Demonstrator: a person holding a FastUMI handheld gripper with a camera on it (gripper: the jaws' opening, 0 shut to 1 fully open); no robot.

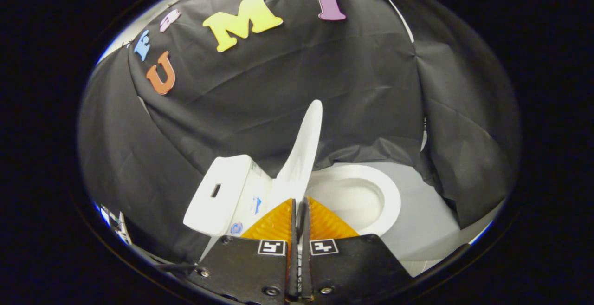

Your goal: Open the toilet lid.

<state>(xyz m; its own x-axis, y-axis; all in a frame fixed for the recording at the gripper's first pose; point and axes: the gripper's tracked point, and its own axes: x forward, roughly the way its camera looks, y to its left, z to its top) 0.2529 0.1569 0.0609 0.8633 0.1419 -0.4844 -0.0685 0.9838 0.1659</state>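
A white toilet stands against the black cloth wall, seen from its side. Its lid [304, 149] is raised and stands nearly upright between the tank [218, 193] and the open seat ring [387, 193], with the bowl [355, 198] showing inside the ring. My gripper [300, 200] is low and near the lid's hinged end. Its fingers are pressed almost together with only a thin dark slit between them and nothing held. The lid's free top edge is far above and beyond the fingertips.
Black cloth hangs close behind and to both sides of the toilet. A pale floor [431, 221] shows to the right of the bowl. The tank lid has a small dark flush slot [216, 190].
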